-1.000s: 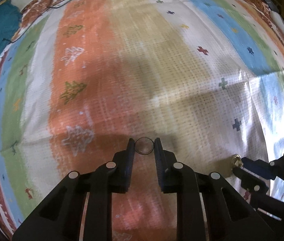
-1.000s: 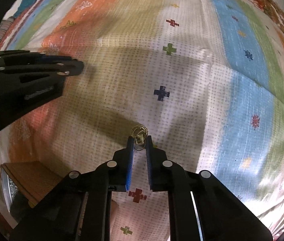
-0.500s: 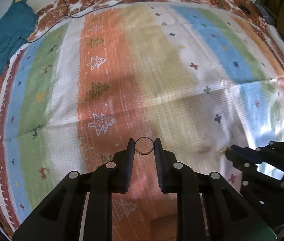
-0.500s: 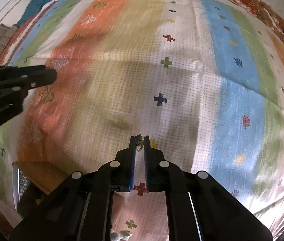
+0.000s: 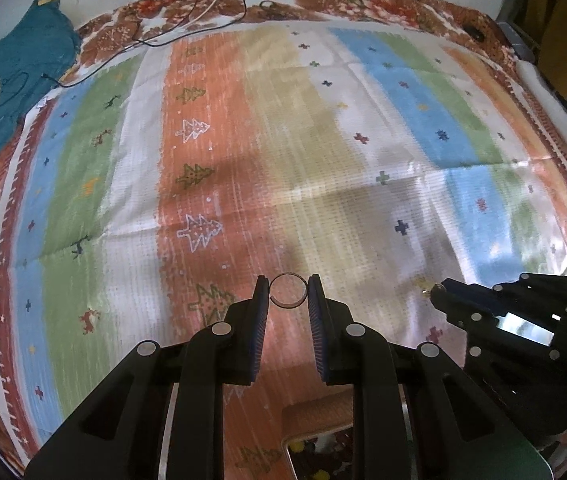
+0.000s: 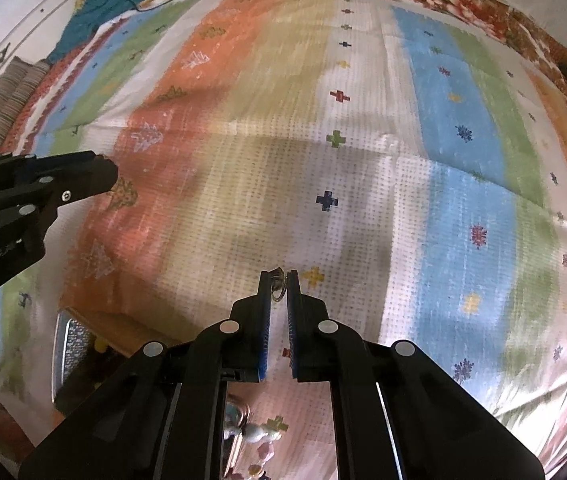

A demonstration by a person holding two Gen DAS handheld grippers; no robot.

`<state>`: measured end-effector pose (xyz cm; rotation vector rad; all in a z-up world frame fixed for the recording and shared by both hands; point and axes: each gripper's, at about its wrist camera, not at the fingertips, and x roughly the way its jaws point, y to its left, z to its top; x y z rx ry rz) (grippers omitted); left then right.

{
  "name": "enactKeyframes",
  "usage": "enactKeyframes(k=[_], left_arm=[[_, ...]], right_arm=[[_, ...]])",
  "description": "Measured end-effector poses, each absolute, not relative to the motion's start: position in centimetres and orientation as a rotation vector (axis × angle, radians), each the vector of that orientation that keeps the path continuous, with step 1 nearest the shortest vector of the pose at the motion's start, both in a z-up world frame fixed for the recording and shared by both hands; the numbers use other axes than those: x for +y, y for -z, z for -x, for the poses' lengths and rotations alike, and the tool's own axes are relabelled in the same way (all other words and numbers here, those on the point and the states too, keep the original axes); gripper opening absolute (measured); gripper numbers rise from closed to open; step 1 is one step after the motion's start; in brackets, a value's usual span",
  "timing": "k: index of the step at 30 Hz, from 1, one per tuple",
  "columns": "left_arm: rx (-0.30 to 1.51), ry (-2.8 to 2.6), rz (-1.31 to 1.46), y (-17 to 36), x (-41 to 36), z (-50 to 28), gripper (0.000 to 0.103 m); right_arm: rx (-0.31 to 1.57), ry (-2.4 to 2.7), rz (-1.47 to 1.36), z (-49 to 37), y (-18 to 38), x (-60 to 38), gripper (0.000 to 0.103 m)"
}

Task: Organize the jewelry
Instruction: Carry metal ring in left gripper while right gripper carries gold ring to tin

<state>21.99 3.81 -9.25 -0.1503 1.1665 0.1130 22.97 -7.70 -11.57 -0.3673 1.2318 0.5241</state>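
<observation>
My left gripper (image 5: 288,291) is shut on a thin plain metal ring (image 5: 288,305), held between its fingertips well above the striped bedspread (image 5: 323,152). My right gripper (image 6: 279,280) is shut on a small gold ring or earring (image 6: 277,285), also held in the air. The right gripper shows at the right of the left wrist view (image 5: 439,292), the gold piece at its tip. The left gripper shows at the left of the right wrist view (image 6: 99,172). A wooden jewelry box with a mirror (image 6: 83,340) lies below, with several small pieces (image 6: 259,436) beside it.
A teal garment (image 5: 23,68) lies at the far left corner of the bed. Cables (image 5: 203,12) run along the far edge. The box's wooden edge (image 5: 315,416) and its contents (image 5: 315,452) show at the bottom of the left wrist view.
Both grippers have risen well above the bedspread, each still holding its piece; more of the bed and the jewelry box has come into view.
</observation>
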Motion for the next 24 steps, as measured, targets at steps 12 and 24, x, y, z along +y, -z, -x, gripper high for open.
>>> enactKeyframes(k=[12,24], left_arm=[[1.133,-0.113,0.17,7.5,3.5,-18.9,0.019],[1.081,-0.112,0.16,5.5,2.5,-16.0,0.019]], right_arm=[[1.178,-0.513,0.363,-21.6,9.7,-7.8,0.009],[1.127,-0.539,0.344,-19.0,7.8,-8.3,0.009]])
